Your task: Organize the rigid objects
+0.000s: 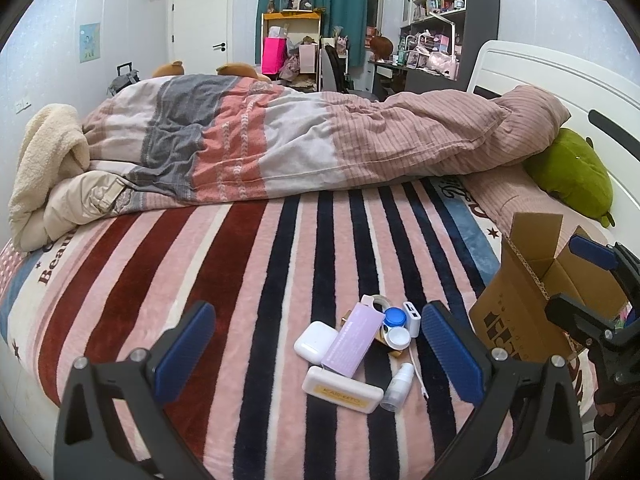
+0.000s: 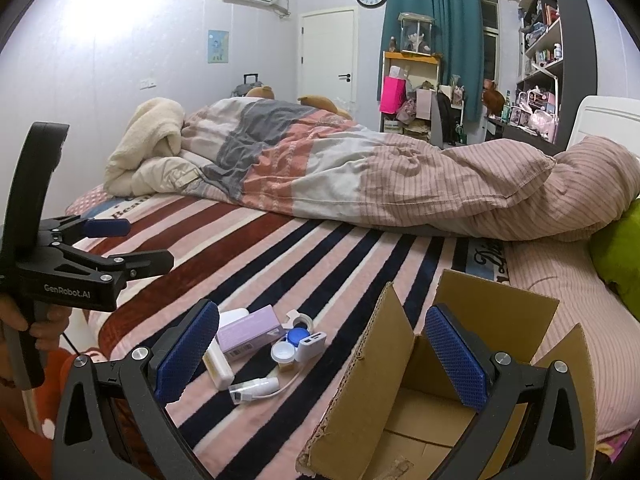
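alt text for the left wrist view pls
The open left gripper hovers over a pile of small items on a striped blanket: a white earbud case, lilac box, blue-lidded lens case and spray bottle. An open cardboard box and the right gripper sit at right.

Small items point(image 1: 352, 356) clustered on bed point(image 1: 200, 280), cardboard box point(image 1: 520, 304) just right of them, rumpled duvet point(image 1: 300, 140) behind, pillow point(image 1: 572, 176) far right.
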`<state>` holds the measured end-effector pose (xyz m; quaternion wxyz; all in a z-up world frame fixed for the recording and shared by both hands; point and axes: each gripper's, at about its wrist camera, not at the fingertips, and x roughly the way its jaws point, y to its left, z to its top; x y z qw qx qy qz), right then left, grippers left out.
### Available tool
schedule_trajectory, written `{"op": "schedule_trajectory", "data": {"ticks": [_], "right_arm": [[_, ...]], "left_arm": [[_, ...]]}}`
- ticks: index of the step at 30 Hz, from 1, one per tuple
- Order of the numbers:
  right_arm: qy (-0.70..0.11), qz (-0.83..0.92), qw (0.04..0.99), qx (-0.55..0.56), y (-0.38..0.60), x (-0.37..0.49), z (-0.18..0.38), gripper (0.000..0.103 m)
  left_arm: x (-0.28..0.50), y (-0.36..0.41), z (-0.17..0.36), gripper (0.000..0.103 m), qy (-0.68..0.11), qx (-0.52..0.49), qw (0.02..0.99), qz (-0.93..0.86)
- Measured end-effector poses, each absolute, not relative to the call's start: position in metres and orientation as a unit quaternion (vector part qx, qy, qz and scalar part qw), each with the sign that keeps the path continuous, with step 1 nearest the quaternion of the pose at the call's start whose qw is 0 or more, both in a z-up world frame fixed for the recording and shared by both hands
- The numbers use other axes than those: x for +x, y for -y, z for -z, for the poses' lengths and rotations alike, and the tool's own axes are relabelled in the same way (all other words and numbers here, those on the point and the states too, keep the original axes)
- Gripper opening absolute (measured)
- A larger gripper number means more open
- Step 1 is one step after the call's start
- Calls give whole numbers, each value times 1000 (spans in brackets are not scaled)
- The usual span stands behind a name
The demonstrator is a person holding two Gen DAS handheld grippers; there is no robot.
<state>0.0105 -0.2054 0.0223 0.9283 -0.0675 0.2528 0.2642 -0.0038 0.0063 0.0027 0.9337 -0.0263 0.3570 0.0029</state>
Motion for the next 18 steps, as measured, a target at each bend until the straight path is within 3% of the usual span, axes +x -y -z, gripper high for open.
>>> {"op": "schedule_trajectory", "data": {"ticks": [9, 11, 15, 18], "right_arm": [[-254, -263, 928, -71, 204, 9, -20, 103], [-251, -264, 928, -73, 204, 8, -19, 83], [-246, -290, 921, -88, 186, 4, -19, 70], [-258, -348, 893, -120, 151, 2, -13, 52]], "left_arm": [[-5, -7, -3, 102, -355, -29, 934, -1], [-5, -12, -3, 102, -353, -37, 935, 7], [-8, -43, 3, 102, -343, -52, 938, 15], [-7, -75, 18, 102, -355, -60, 933, -3]]}}
